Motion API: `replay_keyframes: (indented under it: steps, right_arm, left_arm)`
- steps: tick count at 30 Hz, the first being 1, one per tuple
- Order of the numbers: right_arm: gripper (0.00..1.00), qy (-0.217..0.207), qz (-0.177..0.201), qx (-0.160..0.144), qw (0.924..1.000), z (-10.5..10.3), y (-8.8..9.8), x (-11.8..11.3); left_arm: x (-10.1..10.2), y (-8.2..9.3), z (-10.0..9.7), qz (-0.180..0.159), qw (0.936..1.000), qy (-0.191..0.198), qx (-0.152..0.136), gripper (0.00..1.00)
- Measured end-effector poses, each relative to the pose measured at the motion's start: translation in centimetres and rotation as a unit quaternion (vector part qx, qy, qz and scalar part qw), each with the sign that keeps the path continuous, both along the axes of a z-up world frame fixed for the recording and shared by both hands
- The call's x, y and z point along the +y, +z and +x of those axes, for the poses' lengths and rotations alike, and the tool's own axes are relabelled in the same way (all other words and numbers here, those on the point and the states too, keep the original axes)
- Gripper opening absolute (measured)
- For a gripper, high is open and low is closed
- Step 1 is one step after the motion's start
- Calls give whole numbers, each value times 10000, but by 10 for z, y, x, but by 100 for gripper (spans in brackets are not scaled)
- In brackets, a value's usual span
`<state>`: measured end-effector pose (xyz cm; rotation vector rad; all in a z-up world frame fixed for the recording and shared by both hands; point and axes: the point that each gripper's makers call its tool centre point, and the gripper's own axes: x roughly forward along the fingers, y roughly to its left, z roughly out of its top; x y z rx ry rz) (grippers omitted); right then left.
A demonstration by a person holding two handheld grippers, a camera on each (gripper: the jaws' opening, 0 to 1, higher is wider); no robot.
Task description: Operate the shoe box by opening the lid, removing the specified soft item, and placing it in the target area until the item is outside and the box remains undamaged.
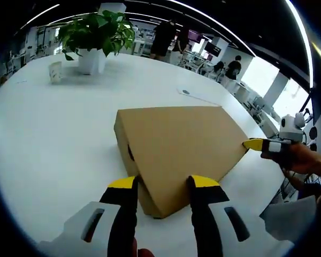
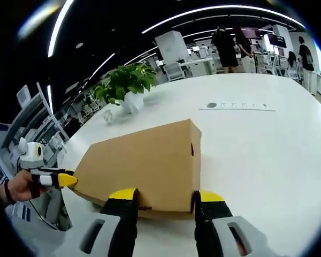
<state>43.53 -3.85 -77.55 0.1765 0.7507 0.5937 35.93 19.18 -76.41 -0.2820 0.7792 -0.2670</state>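
**Closed shoe box on white table, one gripper at each end**

The shoe box (image 1: 182, 147) is a plain brown cardboard carton lying flat on the white table (image 1: 53, 144), with its lid down. In the left gripper view one near corner of the box sits between that view's own jaws. A small dark hole shows on the short end wall, left of that corner.

The left gripper (image 1: 163, 184) has its yellow-tipped jaws spread apart, one on each side of the near corner, close to the cardboard; contact cannot be confirmed. It grasps nothing. In the right gripper view it (image 2: 69, 180) enters from the left, held by a hand (image 2: 18, 187), its yellow tip at the box's left corner.

The right gripper (image 2: 166, 197) also has its jaws parted, set at the near lower edge of the box (image 2: 144, 163); nothing is clamped. In the left gripper view it (image 1: 255, 144) enters from the right, its tip touching or just beside the box's right corner.

At the far side of the table stand a potted plant (image 1: 96, 35) in a white pot and a small white cup (image 1: 55, 71) to its left. A flat sheet (image 2: 238, 106) lies on the table beyond the box. People stand in the far background.
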Motion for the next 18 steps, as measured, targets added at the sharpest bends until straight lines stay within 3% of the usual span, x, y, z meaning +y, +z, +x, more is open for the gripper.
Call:
replay_keyframes:
  steps: [4,6,9,13,18]
  right_arm:
    - [39,112,-55,71,9999,-3,0,1]
    - [40,245,-31,83,9997,-6,1,0]
    - [43,569,-132,-70,9983,-11,3,2]
    - [53,849,-148,-162,9961,-17,3,8]
    - [55,1084,-300,-288,9932,-21,2,9]
  left_arm:
    - [4,-1,3,11,9998,-184,45,39]
    - [4,0,0,213,9977,-628,-103,40]
    - [4,1,-2,411,9939,-1001,-221,40]
    - [5,1,-6,321,9928,-1118,-280,42]
    - [0,3,-6,110,9918,-1218,-361,51]
